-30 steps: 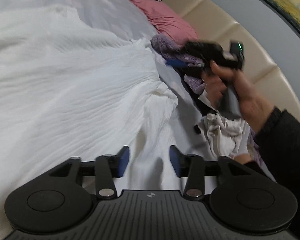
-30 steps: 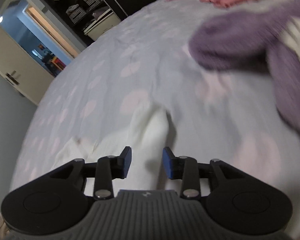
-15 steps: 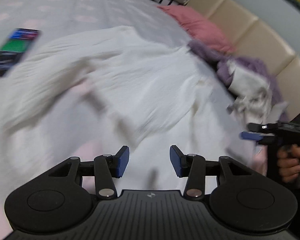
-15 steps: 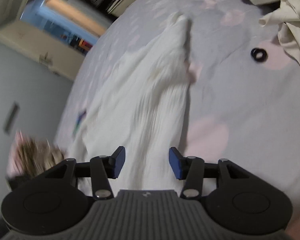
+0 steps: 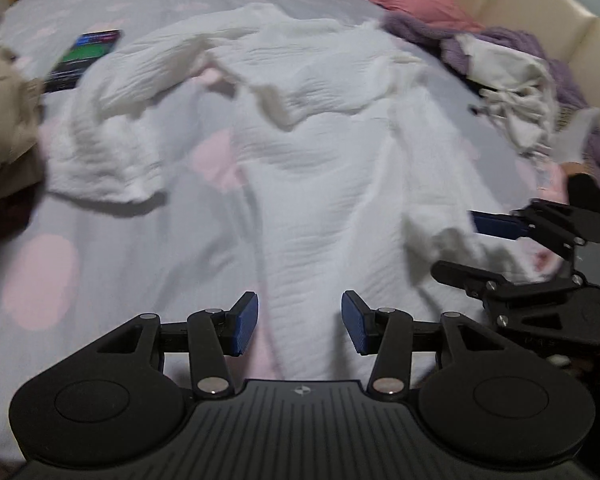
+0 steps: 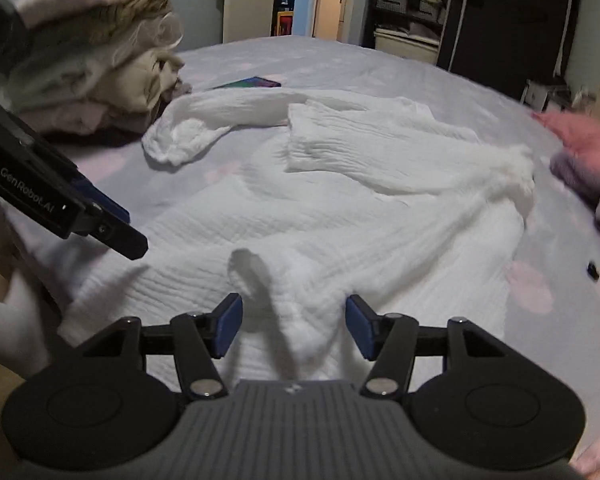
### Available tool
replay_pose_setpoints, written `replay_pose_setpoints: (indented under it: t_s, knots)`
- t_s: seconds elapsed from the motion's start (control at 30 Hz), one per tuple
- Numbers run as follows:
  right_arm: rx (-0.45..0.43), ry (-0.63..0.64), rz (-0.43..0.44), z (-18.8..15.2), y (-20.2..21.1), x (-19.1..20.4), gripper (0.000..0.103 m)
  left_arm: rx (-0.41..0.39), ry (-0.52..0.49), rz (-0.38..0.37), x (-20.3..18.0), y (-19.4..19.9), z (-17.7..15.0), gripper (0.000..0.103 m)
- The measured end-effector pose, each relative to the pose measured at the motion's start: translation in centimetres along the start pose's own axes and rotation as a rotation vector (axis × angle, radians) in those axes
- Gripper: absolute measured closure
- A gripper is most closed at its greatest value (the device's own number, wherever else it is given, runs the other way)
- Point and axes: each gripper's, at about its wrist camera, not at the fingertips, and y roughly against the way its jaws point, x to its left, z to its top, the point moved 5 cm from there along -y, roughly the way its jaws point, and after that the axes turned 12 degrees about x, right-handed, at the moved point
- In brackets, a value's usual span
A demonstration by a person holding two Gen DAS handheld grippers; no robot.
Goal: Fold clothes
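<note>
Fingers (image 5: 246,322) apart over white garment (image 5: 312,168) on bed (image 5: 112,248)

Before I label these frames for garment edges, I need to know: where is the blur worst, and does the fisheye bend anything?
Left wrist view: white garment soft, smeared at the left edge near the phone; headboard bows. Right wrist view: crinkles sharper centrally, folded stack and pink pillow blurred; bed curves.
</note>
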Motion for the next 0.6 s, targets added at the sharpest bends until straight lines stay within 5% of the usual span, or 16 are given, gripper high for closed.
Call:
replay_pose_setpoints:
  t_s: [0.2,0.23,0.27,0.33,0.5,0.53,0.6]
  knots:
    - [-0.010,-0.113,-0.116,0.5,-1.6,-0.1,0.041,-0.006,0.049,-0.020,1.1,-0.3,-0.2,0.059]
    - [-0.002,-0.144,-0.105,0.4,-1.8,-0.5,0.046,-0.007,0.057,-0.023,1.3,-0.4,-0.3,0.059]
    - [0.005,-0.168,-0.095,0.3,-1.9,-0.9,0.067,-0.008,0.066,-0.026,1.5,-0.4,-0.3,0.059]
    - [0.016,-0.206,-0.076,0.3,-1.9,-1.8,0.082,-0.010,0.082,-0.033,1.9,-0.5,-0.4,0.059]
    - [-0.001,-0.327,-0.044,-0.6,-0.5,-5.1,0.090,-0.015,0.123,-0.049,2.8,-0.7,-0.6,0.055]
    - [-0.005,-0.351,-0.037,-0.8,-0.2,-5.7,0.091,-0.014,0.128,-0.059,2.9,-0.8,-0.6,0.058]
    - [-0.013,-0.400,-0.025,-1.2,0.4,-7.1,0.092,0.001,0.127,-0.104,2.6,-0.8,-0.4,0.088]
